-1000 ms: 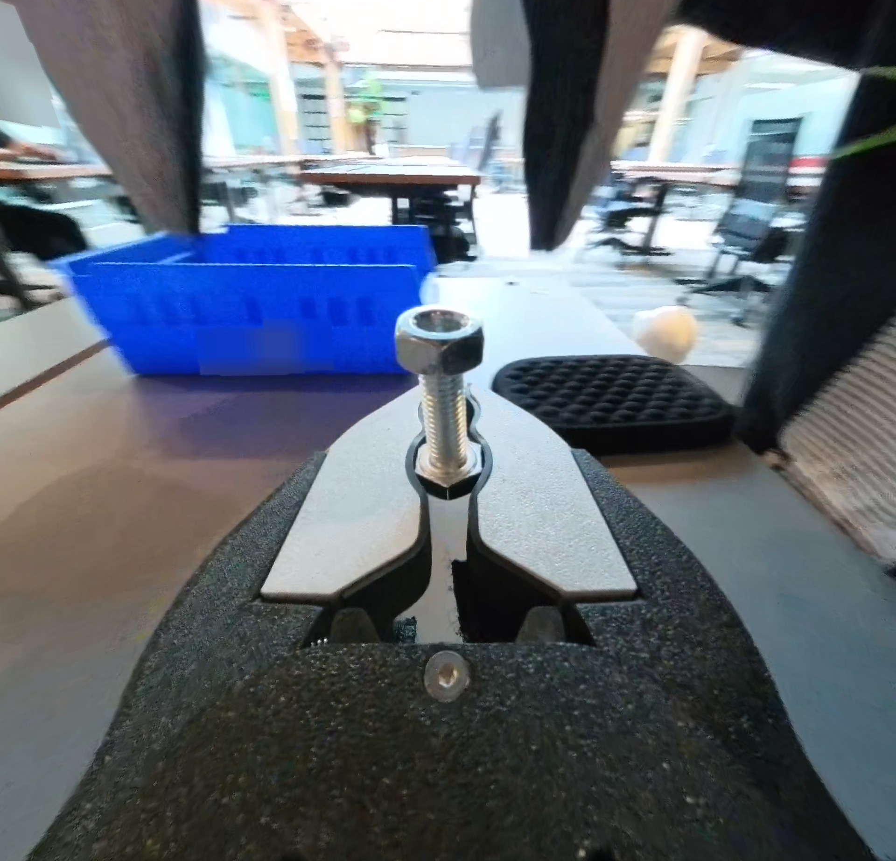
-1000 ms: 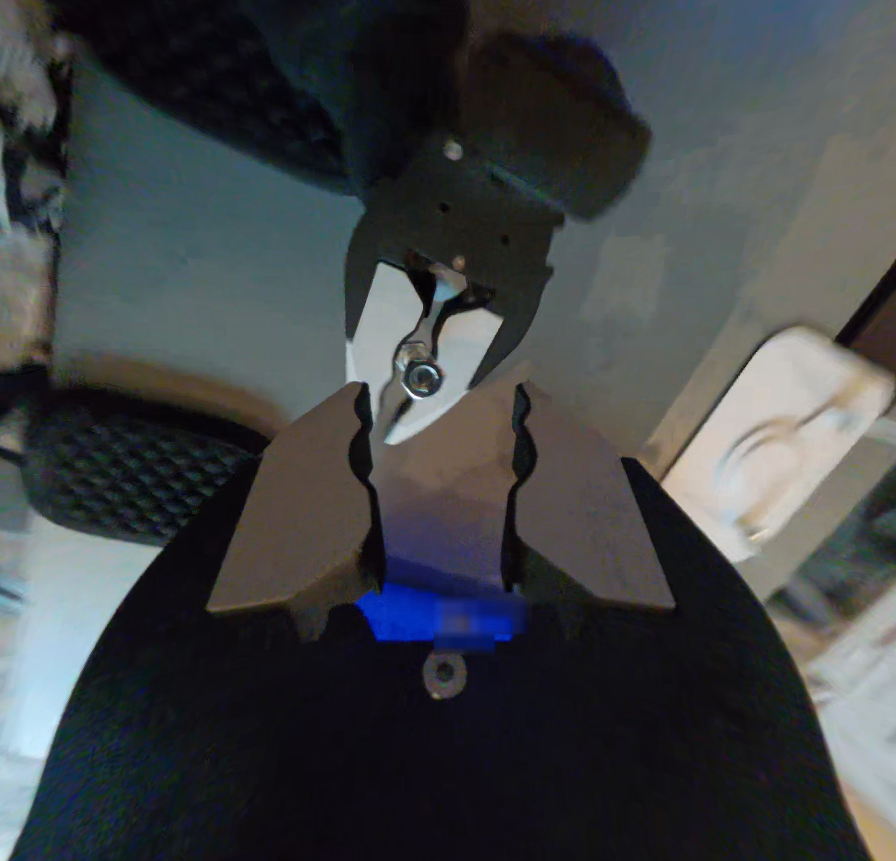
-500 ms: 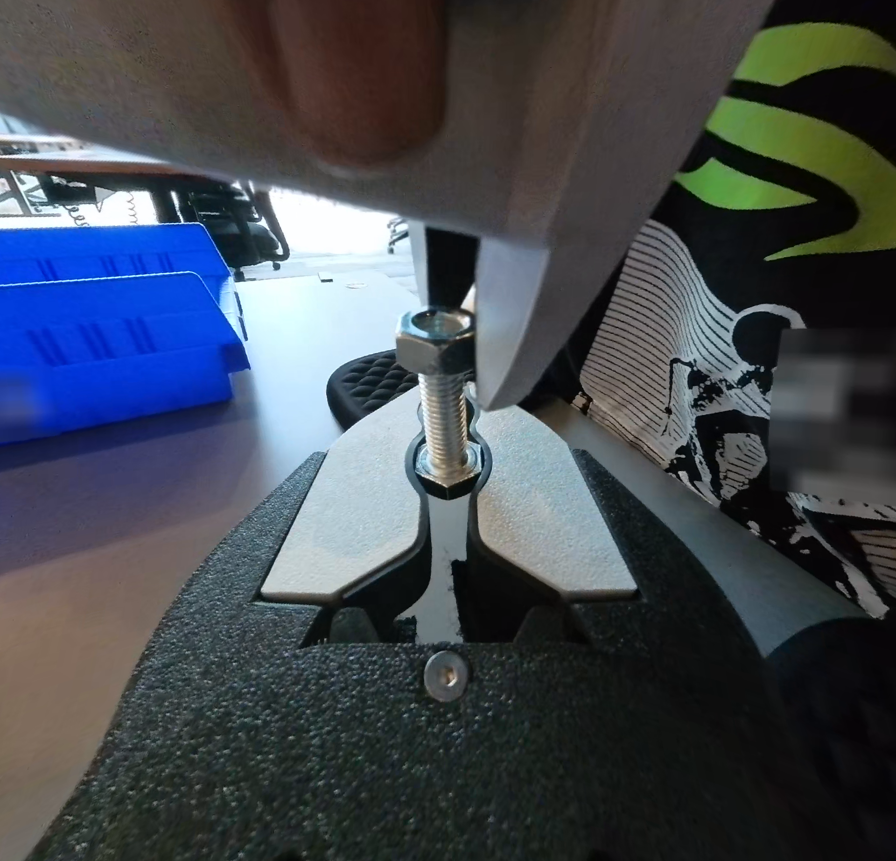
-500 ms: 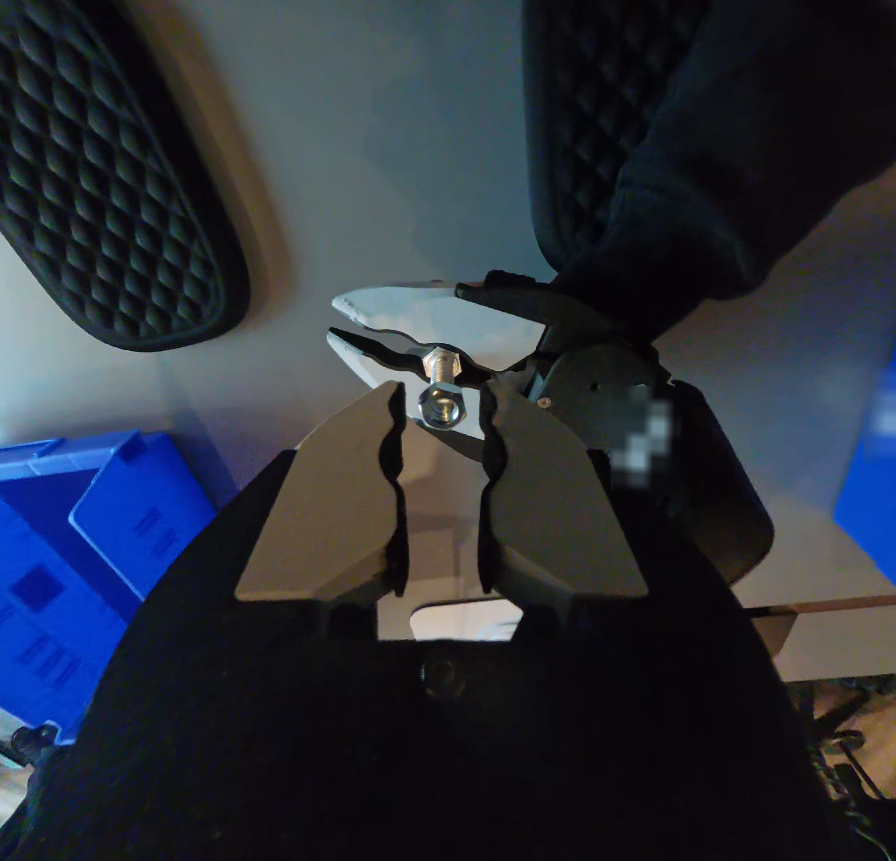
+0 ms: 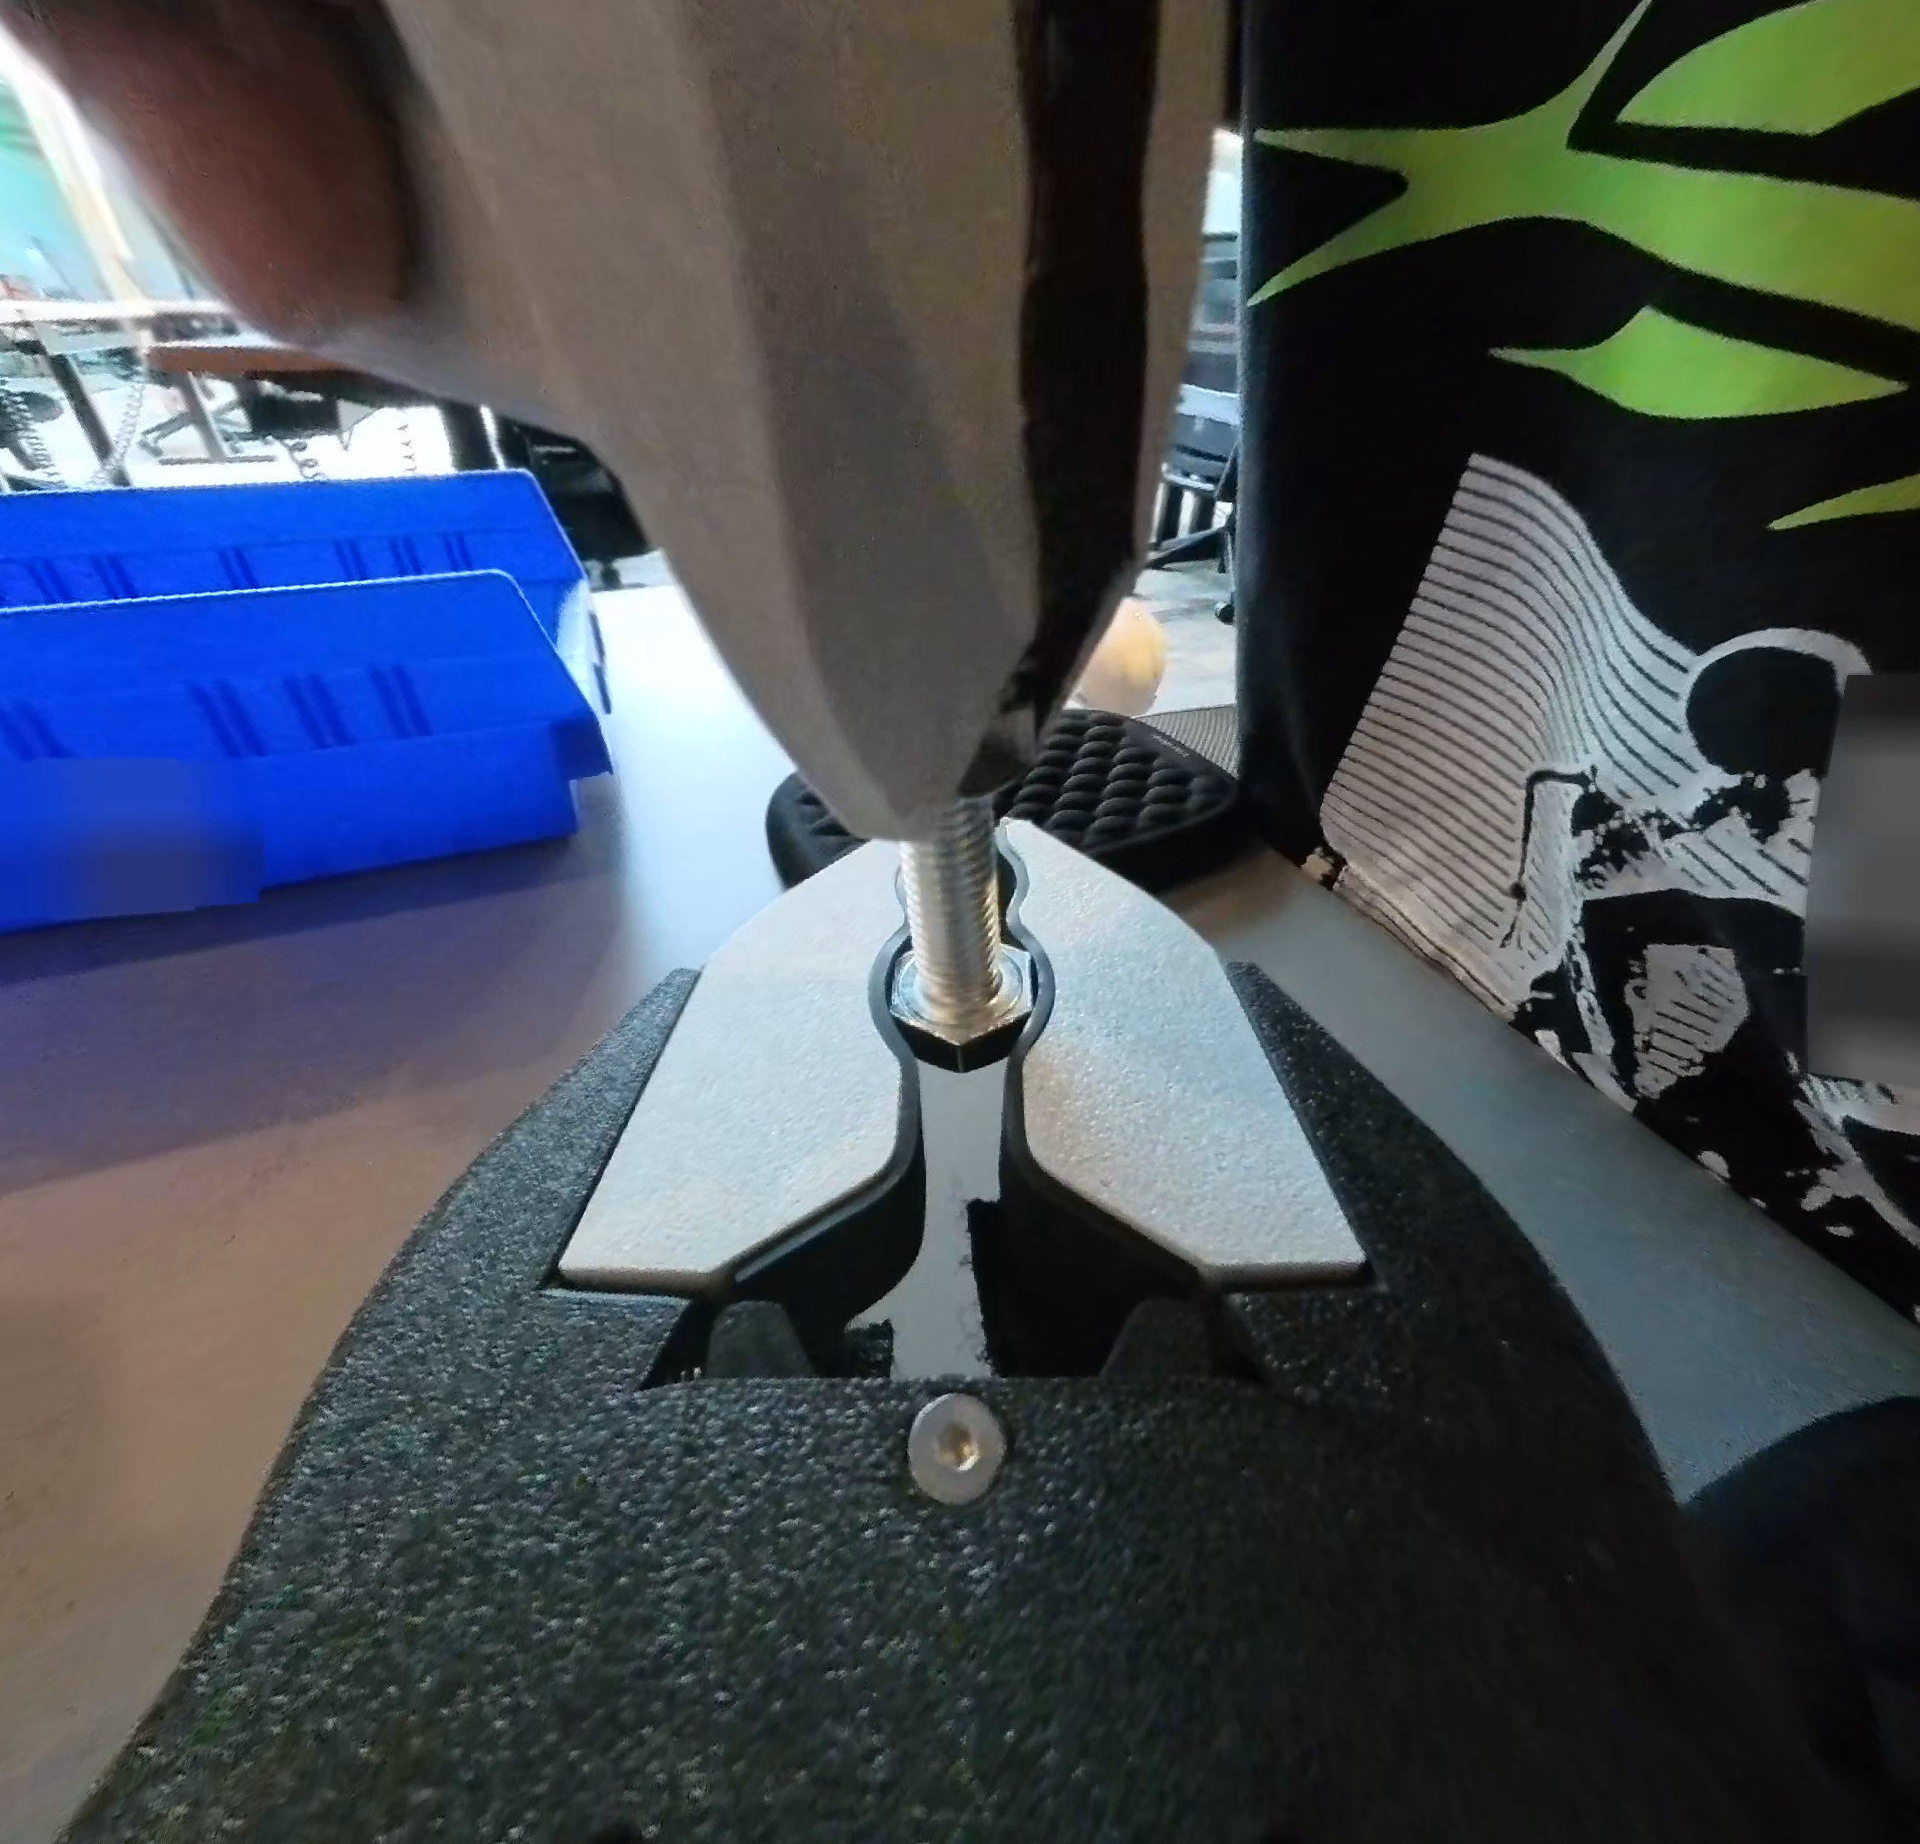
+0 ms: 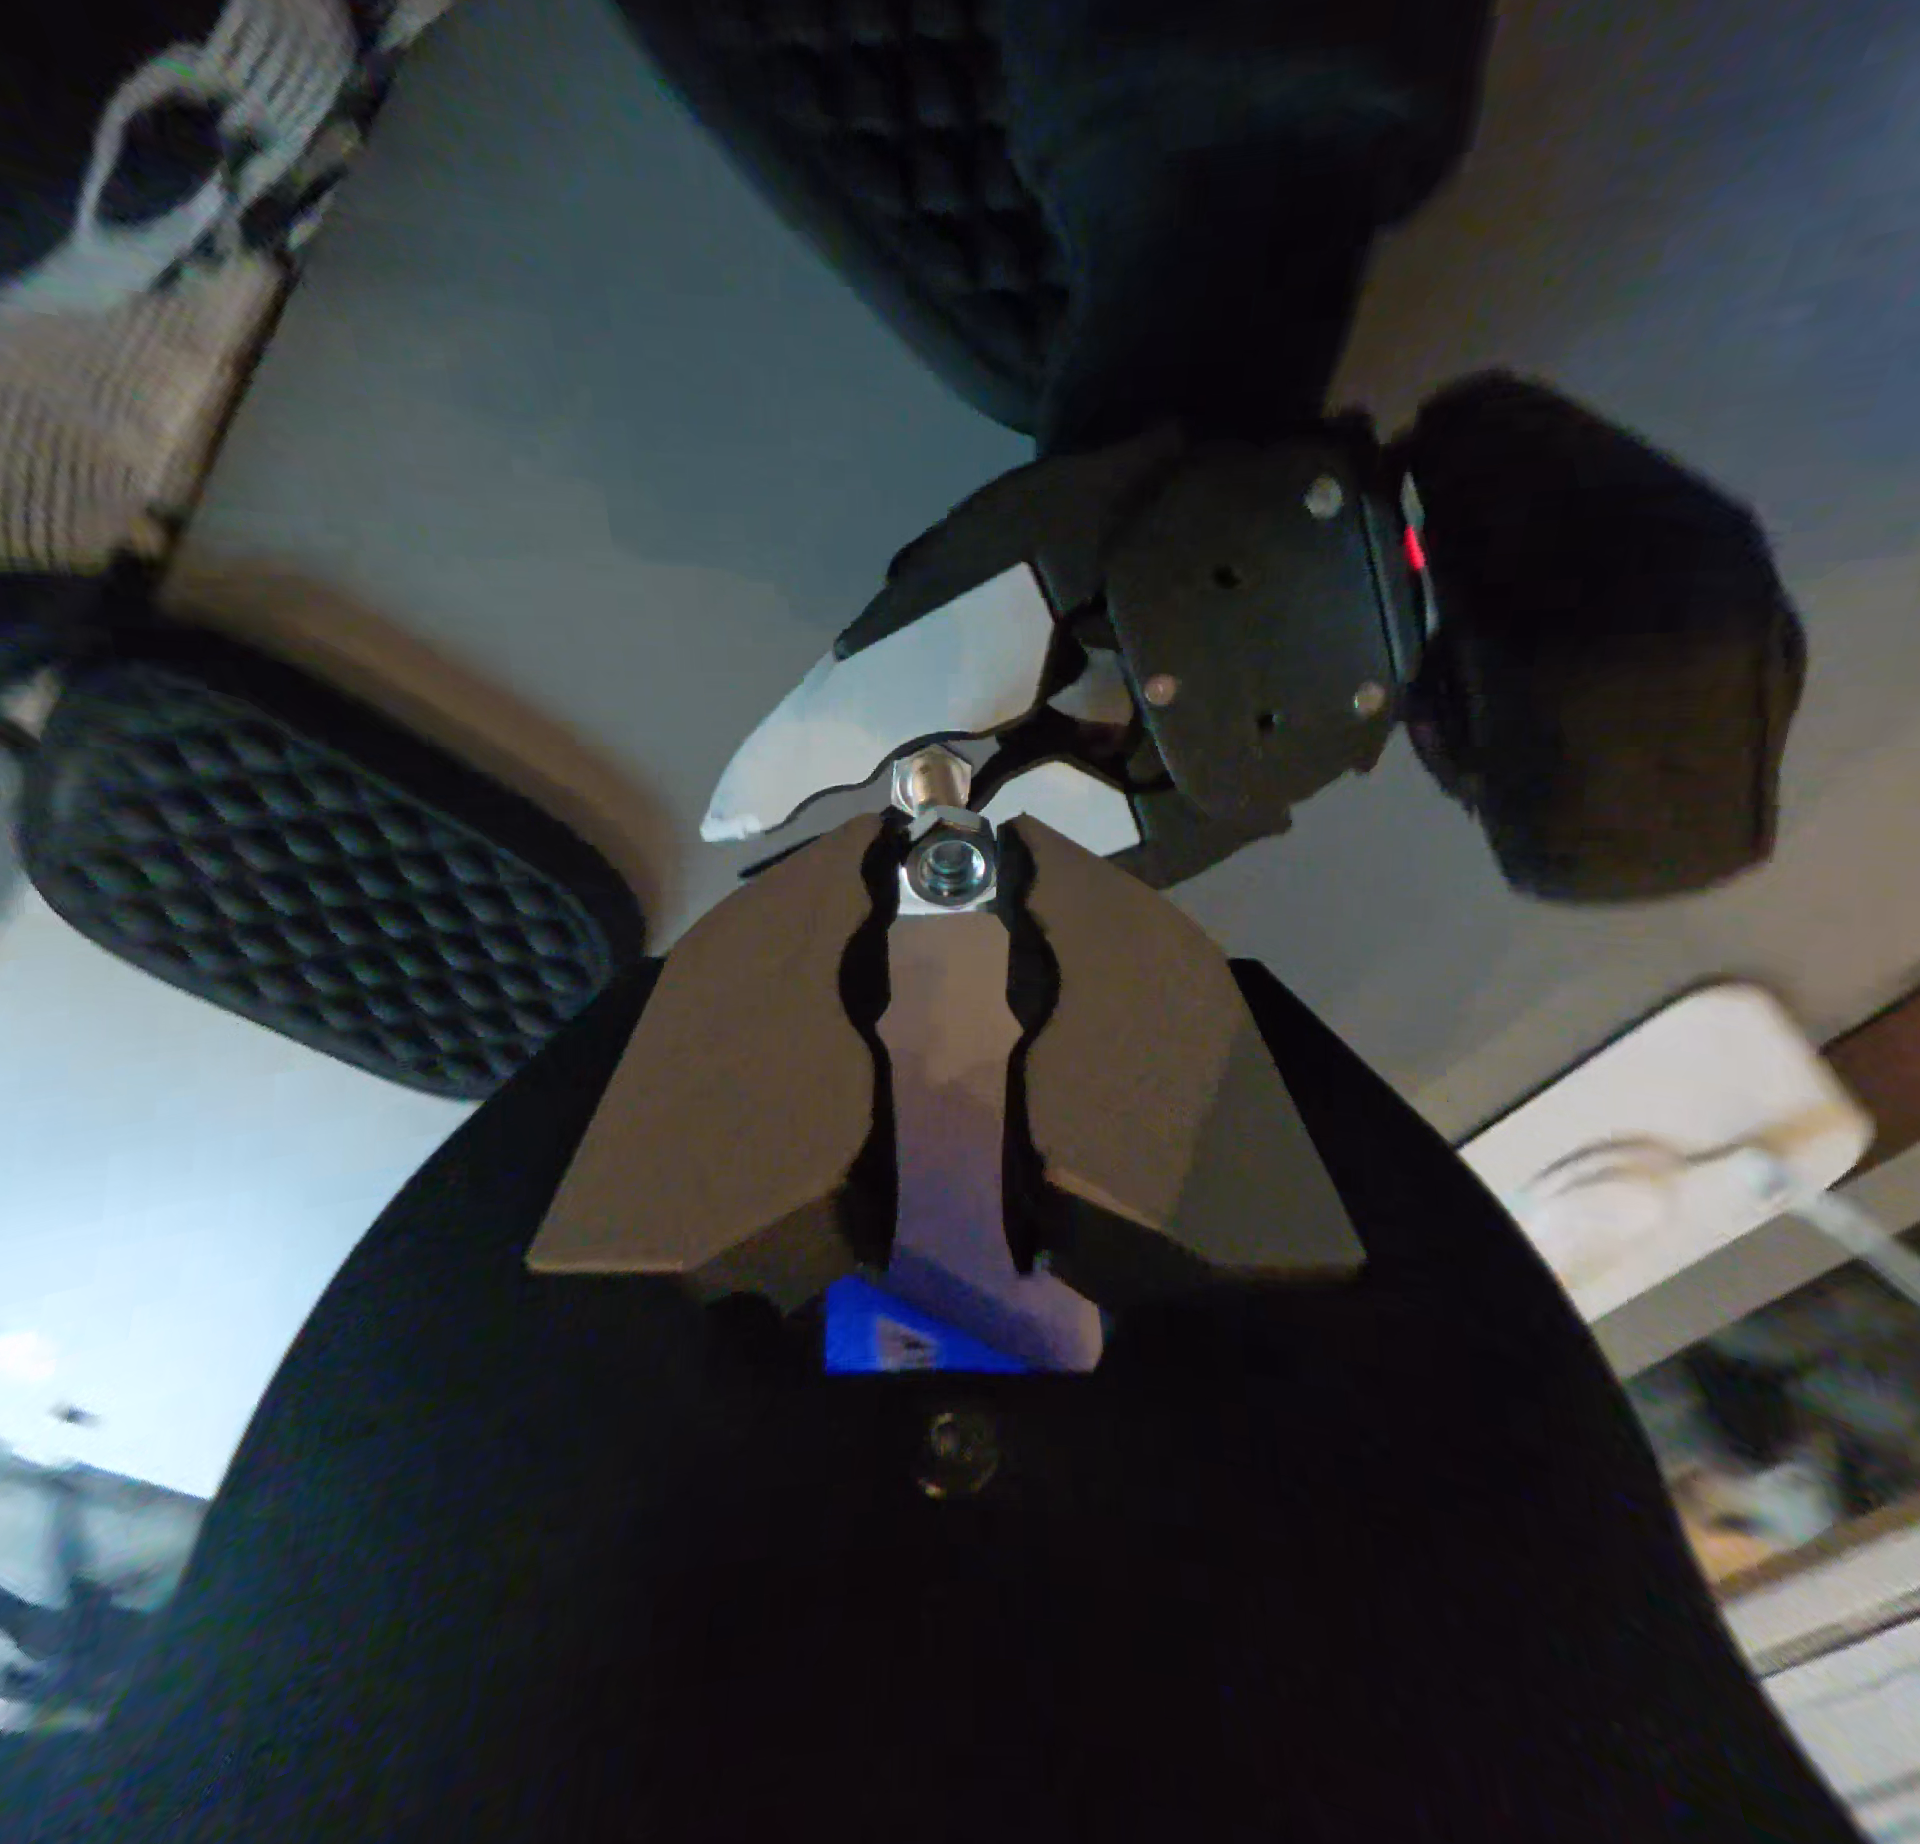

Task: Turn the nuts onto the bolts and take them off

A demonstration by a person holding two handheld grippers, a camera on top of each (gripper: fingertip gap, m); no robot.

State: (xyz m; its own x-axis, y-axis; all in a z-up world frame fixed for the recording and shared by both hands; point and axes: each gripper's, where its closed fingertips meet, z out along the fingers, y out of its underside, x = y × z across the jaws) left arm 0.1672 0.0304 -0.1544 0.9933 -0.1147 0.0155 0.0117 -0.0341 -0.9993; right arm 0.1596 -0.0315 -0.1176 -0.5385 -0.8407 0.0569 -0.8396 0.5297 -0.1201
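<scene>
Left gripper (image 5: 961,973) has its fingers (image 5: 769,1088) closed on the hex head of the bolt (image 5: 948,911), threaded shank standing straight up between the tips. Above it, the right gripper (image 6: 948,864) comes in from the top with its fingers (image 6: 748,1046) pinched on the nut (image 6: 948,867) at the bolt's upper end, only a narrow gap behind the tips. Small steel parts, these: rigid, light, smooth and likely slippery, so the flats of the hex are the place to grip, and the nut should turn freely if kept square to the thread. Beyond, the grey worktop (image 5: 312,1119) carries blue bins (image 5: 281,714) and a black dimpled pad (image 5: 1122,786).
</scene>
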